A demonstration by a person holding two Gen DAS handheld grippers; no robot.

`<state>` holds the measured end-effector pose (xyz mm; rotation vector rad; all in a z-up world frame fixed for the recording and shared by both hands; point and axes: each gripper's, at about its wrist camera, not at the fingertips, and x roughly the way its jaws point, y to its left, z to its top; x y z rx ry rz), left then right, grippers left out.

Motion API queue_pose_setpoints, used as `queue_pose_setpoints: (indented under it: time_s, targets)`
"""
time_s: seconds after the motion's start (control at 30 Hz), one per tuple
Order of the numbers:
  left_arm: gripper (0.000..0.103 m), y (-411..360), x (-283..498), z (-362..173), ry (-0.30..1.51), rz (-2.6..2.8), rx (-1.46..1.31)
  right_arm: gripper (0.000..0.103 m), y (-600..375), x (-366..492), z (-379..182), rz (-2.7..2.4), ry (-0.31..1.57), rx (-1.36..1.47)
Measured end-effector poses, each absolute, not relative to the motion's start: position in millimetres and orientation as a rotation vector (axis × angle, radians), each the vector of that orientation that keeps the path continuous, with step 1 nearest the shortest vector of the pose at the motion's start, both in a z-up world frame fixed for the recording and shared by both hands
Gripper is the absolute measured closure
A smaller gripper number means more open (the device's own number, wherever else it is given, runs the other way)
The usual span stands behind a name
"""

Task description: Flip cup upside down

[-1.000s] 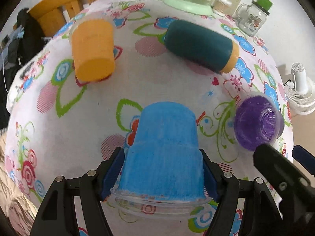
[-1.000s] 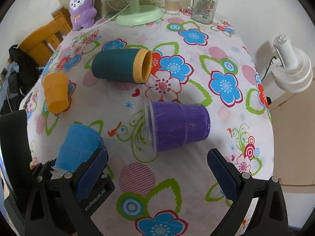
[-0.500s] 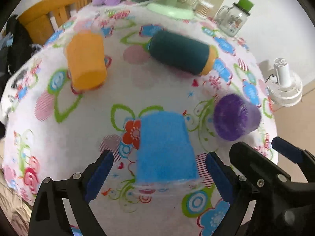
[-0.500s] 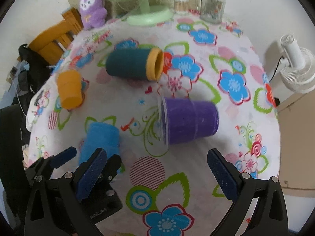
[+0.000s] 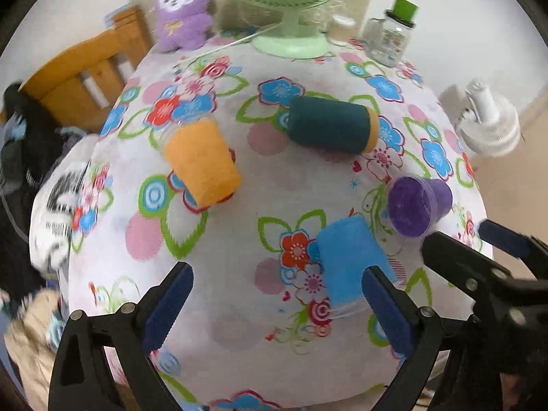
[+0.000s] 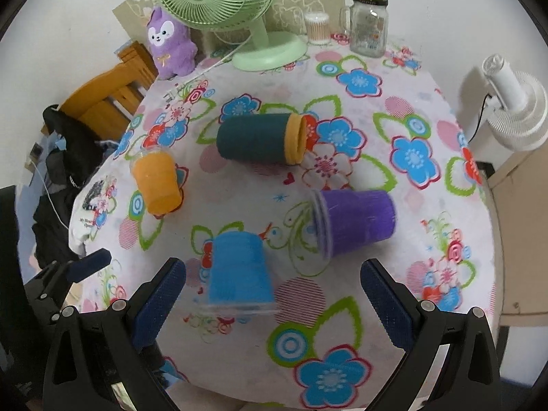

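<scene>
A blue cup (image 5: 352, 260) stands upside down on the flowered tablecloth (image 5: 239, 226), rim down; it also shows in the right wrist view (image 6: 239, 270). My left gripper (image 5: 279, 303) is open and empty, drawn back, with the blue cup by its right finger. A purple cup (image 6: 356, 222) lies on its side, mouth to the left; it also shows in the left wrist view (image 5: 416, 205). My right gripper (image 6: 274, 301) is open and empty, above the table's near edge, short of the purple cup.
An orange cup (image 6: 157, 185) stands upside down at the left. A dark teal cup (image 6: 260, 138) lies on its side. A green fan (image 6: 222, 3), a purple plush toy (image 6: 171, 44) and a glass jar (image 6: 370, 24) stand at the back. A wooden chair (image 6: 109, 92) is left, a white fan (image 6: 513, 102) right.
My left gripper opened, let go of the blue cup, and pulled back and to the left. The blue cup now stands alone, upside down. My right gripper rose and pulled back a little.
</scene>
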<state>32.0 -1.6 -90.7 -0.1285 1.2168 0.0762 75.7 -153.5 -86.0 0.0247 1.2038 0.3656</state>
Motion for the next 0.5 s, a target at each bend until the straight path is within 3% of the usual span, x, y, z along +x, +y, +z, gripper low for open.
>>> queue_pose_setpoints:
  time_s: [0.33, 0.5]
  targets:
    - [0.003, 29.0, 48.7, -126.3, 1.306, -0.061, -0.01, 0.003, -111.2, 91.5, -120.9, 0.298, 1.313, -0.004]
    - [0.003, 42.4, 54.3, -151.1, 1.362, -0.125, -0.024, 0.012, -94.1, 97.4, -146.6, 0.269, 1.389, -0.051]
